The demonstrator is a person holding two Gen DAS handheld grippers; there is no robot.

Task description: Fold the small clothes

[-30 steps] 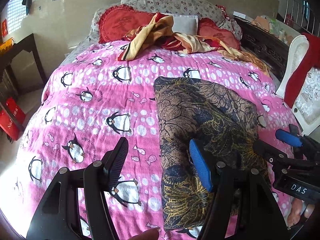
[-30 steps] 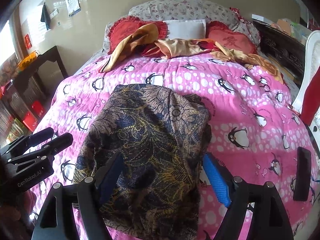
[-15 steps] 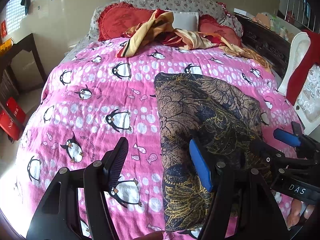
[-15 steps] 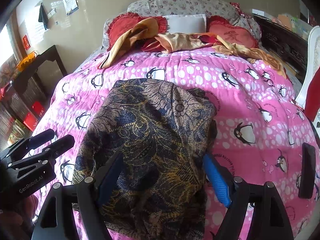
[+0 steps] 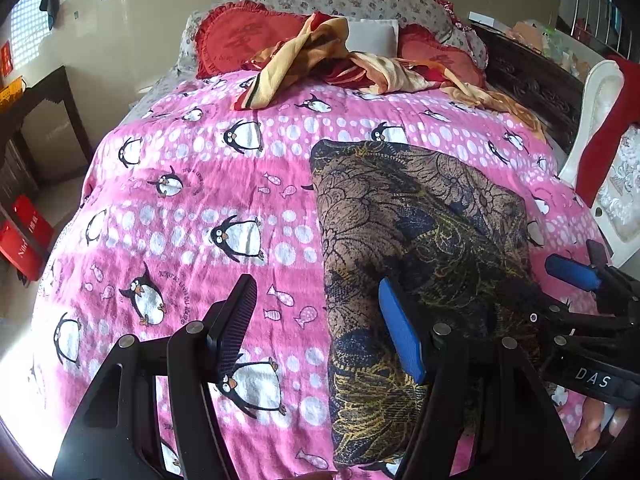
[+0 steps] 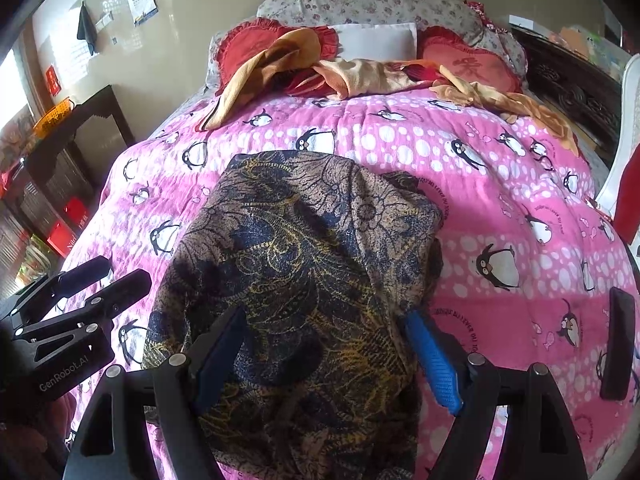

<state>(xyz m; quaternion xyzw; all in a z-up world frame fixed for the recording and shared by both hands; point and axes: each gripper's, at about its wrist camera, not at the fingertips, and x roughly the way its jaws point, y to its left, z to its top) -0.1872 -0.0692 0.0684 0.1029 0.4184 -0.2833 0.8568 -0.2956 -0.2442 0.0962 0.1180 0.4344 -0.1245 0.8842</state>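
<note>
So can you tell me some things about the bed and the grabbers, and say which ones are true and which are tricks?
1. The blanket has penguins on it. True.
2. The left gripper is squeezing the dark flowery cloth. False: it is open, with only its blue finger over the cloth's edge.
3. The right gripper is open above the cloth. True.
4. The cloth hangs off the floor lamp. False: it lies on the blanket.
</note>
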